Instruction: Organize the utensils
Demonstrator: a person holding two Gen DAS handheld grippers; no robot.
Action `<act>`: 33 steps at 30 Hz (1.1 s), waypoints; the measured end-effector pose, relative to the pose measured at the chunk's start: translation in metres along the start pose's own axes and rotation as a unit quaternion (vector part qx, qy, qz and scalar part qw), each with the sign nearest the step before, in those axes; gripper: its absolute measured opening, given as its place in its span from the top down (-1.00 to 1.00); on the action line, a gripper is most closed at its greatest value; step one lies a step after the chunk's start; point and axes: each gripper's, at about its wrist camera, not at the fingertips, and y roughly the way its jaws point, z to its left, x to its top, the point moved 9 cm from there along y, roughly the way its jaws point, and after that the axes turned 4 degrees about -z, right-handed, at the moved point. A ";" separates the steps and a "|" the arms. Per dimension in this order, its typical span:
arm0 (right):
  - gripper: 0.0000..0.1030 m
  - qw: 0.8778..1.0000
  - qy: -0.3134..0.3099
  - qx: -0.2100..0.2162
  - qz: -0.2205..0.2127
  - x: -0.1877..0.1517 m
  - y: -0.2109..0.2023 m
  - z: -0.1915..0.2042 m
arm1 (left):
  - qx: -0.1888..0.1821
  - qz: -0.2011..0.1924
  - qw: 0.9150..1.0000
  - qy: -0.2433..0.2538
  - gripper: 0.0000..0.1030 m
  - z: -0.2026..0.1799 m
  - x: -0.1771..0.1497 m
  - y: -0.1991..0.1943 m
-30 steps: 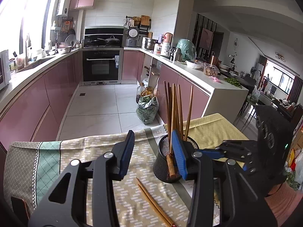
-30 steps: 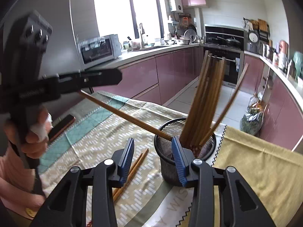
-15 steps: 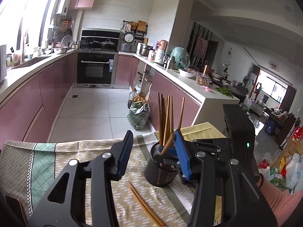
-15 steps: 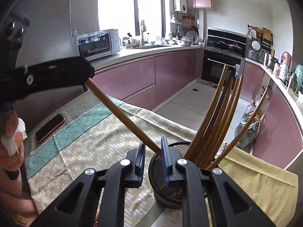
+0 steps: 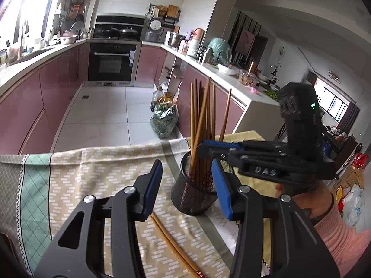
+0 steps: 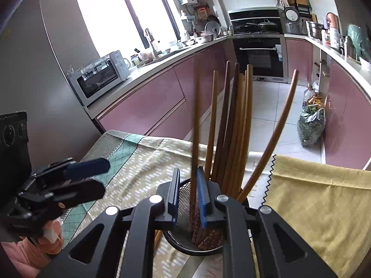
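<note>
- Brown wooden chopstick [image 6: 196,125] stands blurred between the right gripper's [image 6: 189,194] blue pads, narrowly parted; I cannot tell if they grip it.
- Its tip is inside the black mesh cup [image 5: 191,194], probably to join the others.
- Left gripper [image 5: 185,190], wide open and empty, hovers over two chopsticks on the patterned cloth [image 5: 176,247].

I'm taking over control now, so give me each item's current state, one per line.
left gripper: open, empty
right gripper: jaws narrowly apart around one chopstick, grip unclear
mesh holder: upright, holding chopsticks
chopstick pair: lying on tablecloth
oven: door closed
</note>
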 end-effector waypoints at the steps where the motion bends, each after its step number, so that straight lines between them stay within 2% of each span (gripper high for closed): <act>1: 0.56 1.000 -0.002 -0.005 -0.004 -0.001 0.000 0.001 | 0.001 0.006 1.000 -0.002 0.16 0.002 -0.004 0.003; 5: 0.49 0.999 -0.016 -0.024 -0.017 -0.005 -0.011 0.003 | 0.004 0.023 1.000 -0.002 0.16 0.008 -0.020 0.009; 9: 0.38 0.999 -0.040 0.005 -0.034 -0.018 -0.033 0.022 | 0.015 0.050 0.999 -0.001 0.17 0.016 -0.044 0.014; 11: 0.21 0.997 -0.062 0.022 -0.035 -0.026 -0.043 0.032 | 0.023 0.070 0.997 -0.002 0.19 0.022 -0.061 0.017; 12: 0.20 0.996 -0.075 0.029 -0.033 -0.030 -0.048 0.037 | 0.028 0.081 0.996 0.000 0.20 0.025 -0.071 0.019; 15: 0.20 0.994 -0.097 0.044 -0.015 -0.052 -0.053 0.051 | 0.036 0.111 0.993 -0.003 0.23 0.034 -0.098 0.023; 21: 0.20 0.995 -0.076 0.054 0.039 -0.098 -0.033 0.053 | 0.054 0.143 0.988 -0.010 0.24 0.045 -0.140 0.023; 24: 0.20 0.995 -0.055 0.052 0.068 -0.123 -0.019 0.049 | 0.071 0.150 0.986 -0.006 0.24 0.046 -0.149 0.022; 28: 0.20 0.993 -0.054 0.049 0.096 -0.144 -0.004 0.057 | 0.070 0.156 0.985 -0.014 0.24 0.046 -0.160 0.016; 33: 0.22 0.991 -0.058 0.039 0.115 -0.158 0.009 0.065 | 0.075 0.153 0.985 -0.017 0.24 0.047 -0.163 0.007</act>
